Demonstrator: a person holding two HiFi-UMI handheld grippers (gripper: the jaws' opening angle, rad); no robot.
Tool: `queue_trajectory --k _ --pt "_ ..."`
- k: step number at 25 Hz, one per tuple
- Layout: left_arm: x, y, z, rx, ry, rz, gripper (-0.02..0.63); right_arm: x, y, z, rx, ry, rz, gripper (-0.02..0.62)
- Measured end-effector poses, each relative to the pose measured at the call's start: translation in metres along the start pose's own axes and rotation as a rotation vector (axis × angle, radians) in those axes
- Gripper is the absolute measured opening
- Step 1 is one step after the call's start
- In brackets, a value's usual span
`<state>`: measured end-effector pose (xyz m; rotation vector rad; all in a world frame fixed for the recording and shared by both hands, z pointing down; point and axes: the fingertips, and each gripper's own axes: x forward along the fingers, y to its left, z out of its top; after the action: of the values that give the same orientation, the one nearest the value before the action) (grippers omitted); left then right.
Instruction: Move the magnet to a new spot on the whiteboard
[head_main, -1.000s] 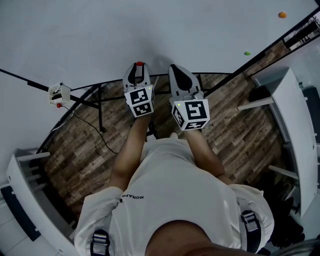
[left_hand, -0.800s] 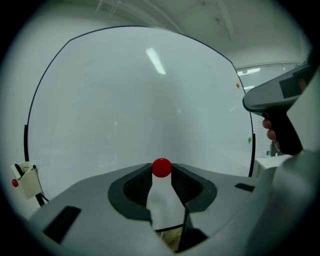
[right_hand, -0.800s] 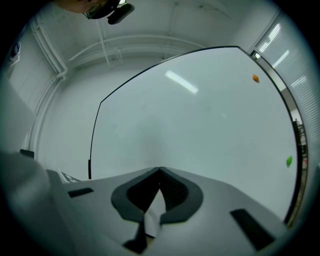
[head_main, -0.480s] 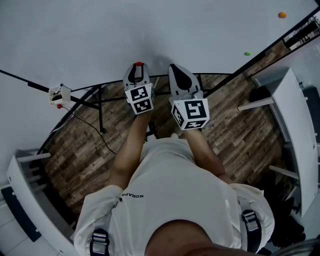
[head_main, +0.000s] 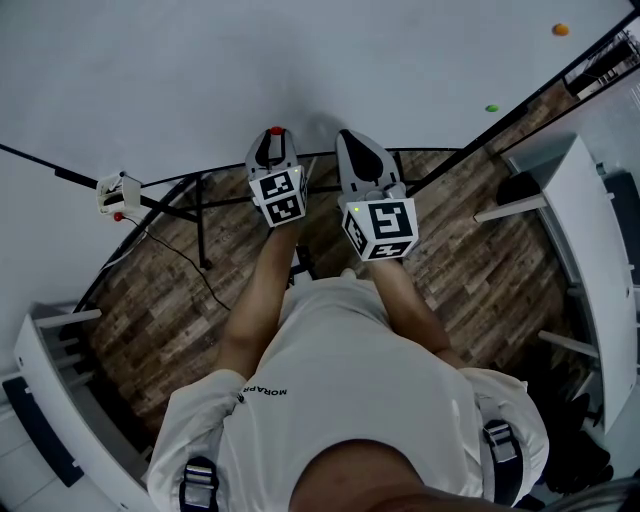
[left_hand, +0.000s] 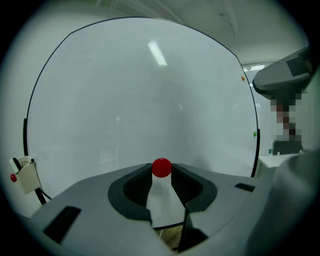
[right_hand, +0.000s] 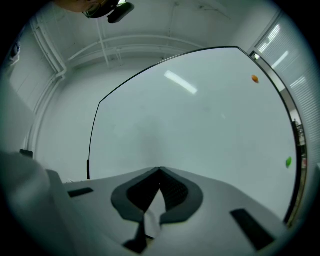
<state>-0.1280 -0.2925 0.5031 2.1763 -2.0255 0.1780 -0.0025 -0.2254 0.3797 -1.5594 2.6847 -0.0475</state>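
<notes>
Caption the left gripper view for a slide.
Left gripper clamps the red magnet at its jaw tips, facing the whiteboard.

Bright red magnet (left_hand: 161, 167). My left claw (head_main: 277, 137), right claw (head_main: 346, 138): grey shells, black ribbed pads (left_hand: 134, 188). Their marker cubes (head_main: 280, 198): black-and-white squares. Plain white whiteboard (head_main: 300, 60), black rim. Also orange magnet (head_main: 561, 29), green magnet (head_main: 491, 108). Brown plank floor (head_main: 170, 290). My shirt (head_main: 340, 400) white.

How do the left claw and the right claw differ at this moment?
The left claw is closed on the red magnet; the right claw grips nothing. The left claw's tips stand apart around the magnet; the right claw's tips meet. Both are grey, side by side, pointing at the whiteboard.
</notes>
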Motion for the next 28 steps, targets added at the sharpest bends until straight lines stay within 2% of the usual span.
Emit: queue_trajectory --k 28 --pt "0.021 0.023 -0.021 -0.02 0.066 0.034 0.12 0.001 -0.002 -0.001 -0.001 0.002 -0.008 0.012"
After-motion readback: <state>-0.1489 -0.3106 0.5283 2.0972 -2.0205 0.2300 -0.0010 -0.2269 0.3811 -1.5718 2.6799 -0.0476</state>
